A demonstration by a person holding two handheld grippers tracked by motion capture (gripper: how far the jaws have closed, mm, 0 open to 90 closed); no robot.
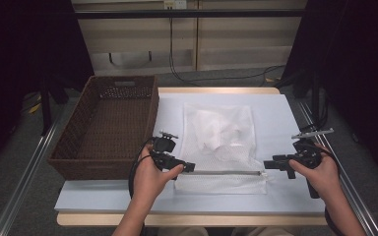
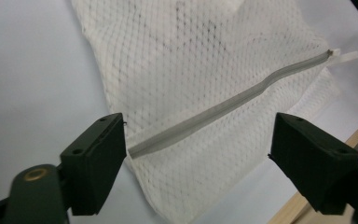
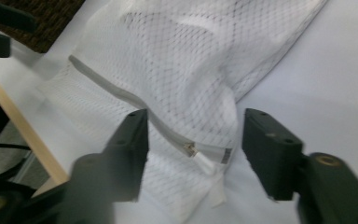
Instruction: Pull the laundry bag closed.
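Observation:
A white mesh laundry bag (image 1: 219, 142) lies flat on the white table cover, with white cloth showing inside it. Its grey zipper (image 1: 226, 172) runs along the near edge and looks closed. My left gripper (image 1: 189, 167) is at the zipper's left end, jaws open; in the left gripper view the zipper (image 2: 223, 107) starts between the spread jaws of that gripper (image 2: 198, 140), untouched. My right gripper (image 1: 268, 164) is at the zipper's right end. The white zipper pull (image 3: 200, 156) lies between the open jaws of that gripper (image 3: 193, 135), with no pad on it.
An empty brown woven basket (image 1: 78, 118) stands at the table's left, beside the bag. The white cover (image 1: 275, 113) is bare to the right of the bag. The table's wooden front edge (image 1: 192, 220) runs just below both hands.

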